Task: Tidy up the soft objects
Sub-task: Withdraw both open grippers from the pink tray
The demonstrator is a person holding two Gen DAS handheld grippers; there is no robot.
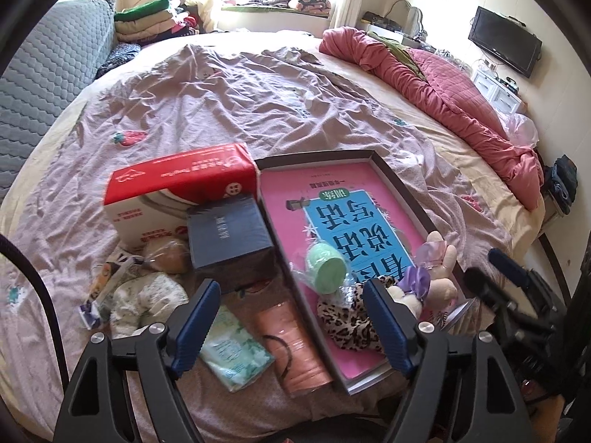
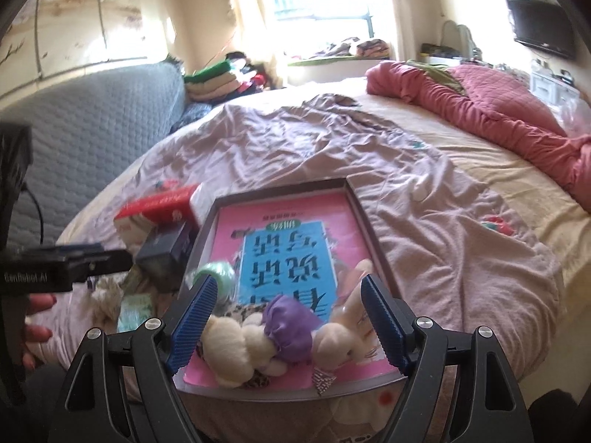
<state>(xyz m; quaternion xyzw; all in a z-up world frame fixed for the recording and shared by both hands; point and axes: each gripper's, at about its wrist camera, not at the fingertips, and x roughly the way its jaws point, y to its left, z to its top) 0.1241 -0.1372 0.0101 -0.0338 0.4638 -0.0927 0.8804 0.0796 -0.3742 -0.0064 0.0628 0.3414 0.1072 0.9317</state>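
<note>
Two grippers: left gripper and right gripper, each with its blue pads spread wide and nothing pressed between them.
Tray: shallow dark-rimmed tray in the centre of the left wrist view, lined by a pink book with a blue panel.
Soft things in tray: plush rabbit in a purple dress lying on its side at the tray's near edge, low centre of the right wrist view; leopard-print fabric piece just beside it; mint-green roll in clear wrap above that.
Soft things outside tray: green-patterned tissue pack, pale crumpled cloth and wrapped bun, lower left of the left wrist view.
Other items: red carton, navy box, salmon ribbed tube, all left of the tray on the bedsheet.
Step in hand: likely between picks, both grippers free above the pile.
Next move: probably the left gripper lowers onto the tissue pack, closes gently across its narrow width, then lifts it over the rim into bare tray space.
</note>
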